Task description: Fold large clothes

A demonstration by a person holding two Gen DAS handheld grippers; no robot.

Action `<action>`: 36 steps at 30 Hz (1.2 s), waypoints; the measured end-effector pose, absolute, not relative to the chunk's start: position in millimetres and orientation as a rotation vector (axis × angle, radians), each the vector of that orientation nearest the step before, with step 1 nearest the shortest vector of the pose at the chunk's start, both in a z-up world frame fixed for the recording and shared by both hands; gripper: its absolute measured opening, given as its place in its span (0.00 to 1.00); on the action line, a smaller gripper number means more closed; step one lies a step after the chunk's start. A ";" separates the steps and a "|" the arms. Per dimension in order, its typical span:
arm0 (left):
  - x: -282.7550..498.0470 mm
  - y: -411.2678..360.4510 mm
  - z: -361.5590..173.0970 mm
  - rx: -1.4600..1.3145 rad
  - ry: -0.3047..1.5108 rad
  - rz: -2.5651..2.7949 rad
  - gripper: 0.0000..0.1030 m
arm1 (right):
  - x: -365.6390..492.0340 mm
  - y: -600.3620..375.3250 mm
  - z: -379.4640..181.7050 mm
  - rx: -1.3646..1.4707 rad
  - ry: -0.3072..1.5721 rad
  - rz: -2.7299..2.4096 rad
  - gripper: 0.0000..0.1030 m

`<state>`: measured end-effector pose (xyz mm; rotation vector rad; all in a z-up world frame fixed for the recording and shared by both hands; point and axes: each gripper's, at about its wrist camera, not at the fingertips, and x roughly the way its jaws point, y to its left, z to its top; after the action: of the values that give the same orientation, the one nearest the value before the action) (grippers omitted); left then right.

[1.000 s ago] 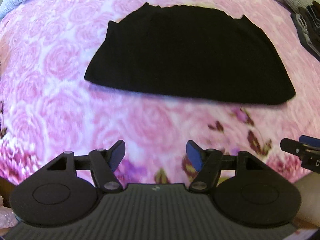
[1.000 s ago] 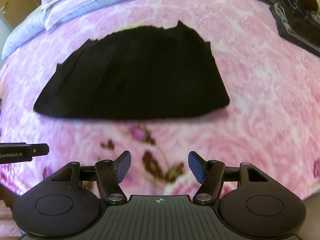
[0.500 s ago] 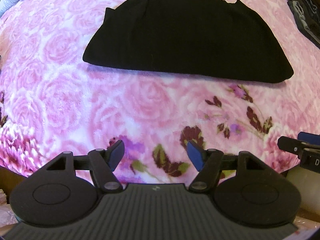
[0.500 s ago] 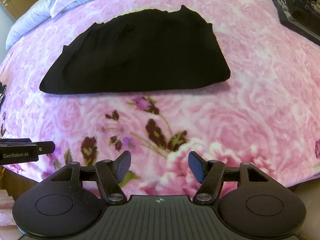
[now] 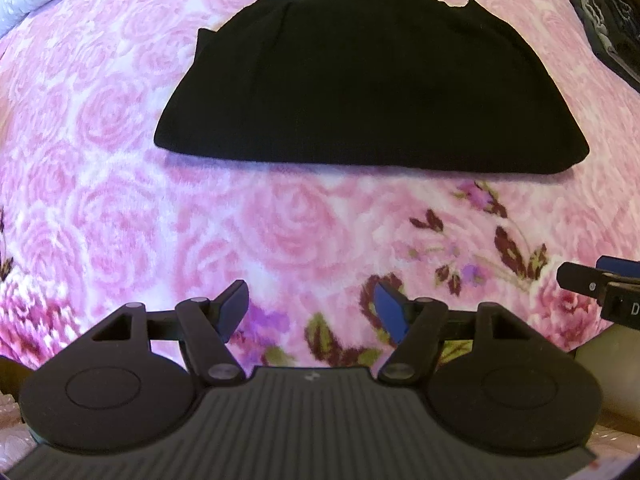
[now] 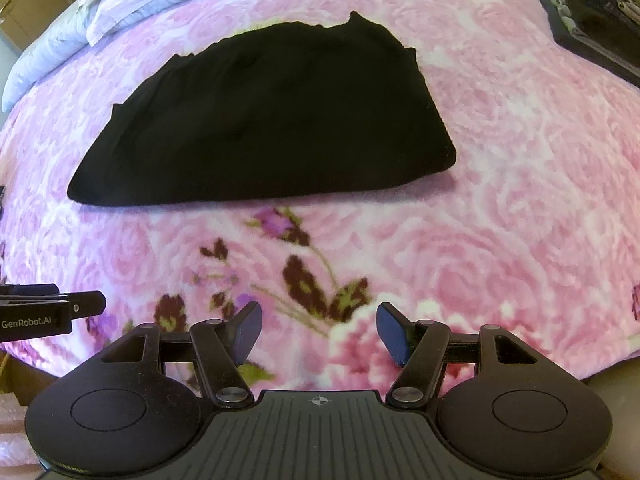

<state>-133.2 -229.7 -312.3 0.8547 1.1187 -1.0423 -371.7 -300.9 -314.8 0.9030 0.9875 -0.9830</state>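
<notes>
A black garment (image 5: 368,84) lies folded flat on the pink rose-patterned blanket (image 5: 168,216), in the upper middle of both views (image 6: 272,120). My left gripper (image 5: 312,310) hovers open over the blanket near the bed's front edge, well short of the garment, with nothing between its fingers. My right gripper (image 6: 319,330) is open too, likewise empty and back from the garment's near fold. Each gripper shows at the edge of the other's view: the right one (image 5: 600,288) and the left one (image 6: 44,312).
The blanket (image 6: 520,200) covers the bed. A pale quilt and pillow (image 6: 132,0) lie at the far left. A dark framed object (image 6: 592,20) sits at the far right corner, also visible as a dark object (image 5: 612,28). The bed's front edge runs just below the grippers.
Both grippers drew back from the garment half a second ago, then eased forward again. The garment has not moved, and both grippers stayed open.
</notes>
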 end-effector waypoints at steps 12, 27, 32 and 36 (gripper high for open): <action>-92.6 -275.1 -310.3 0.737 1.007 -1.155 0.63 | -422.6 -347.8 -345.1 1.127 0.615 -1.103 0.59; 22.2 -331.6 -349.3 0.421 1.120 -1.150 0.51 | -466.0 -392.0 -426.8 1.436 -0.066 -1.191 0.59; 38.3 -331.6 -360.6 0.366 1.170 -1.185 0.48 | -457.7 -392.1 -430.3 1.358 -0.093 -1.192 0.58; 43.7 -331.8 -371.0 0.389 1.172 -1.206 0.45 | -455.7 -399.1 -436.5 1.362 -0.100 -1.188 0.38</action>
<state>43.7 -331.8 -371.0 0.3887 1.1719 -1.2060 -455.7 -399.1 -436.5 1.3616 -0.0996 -1.1878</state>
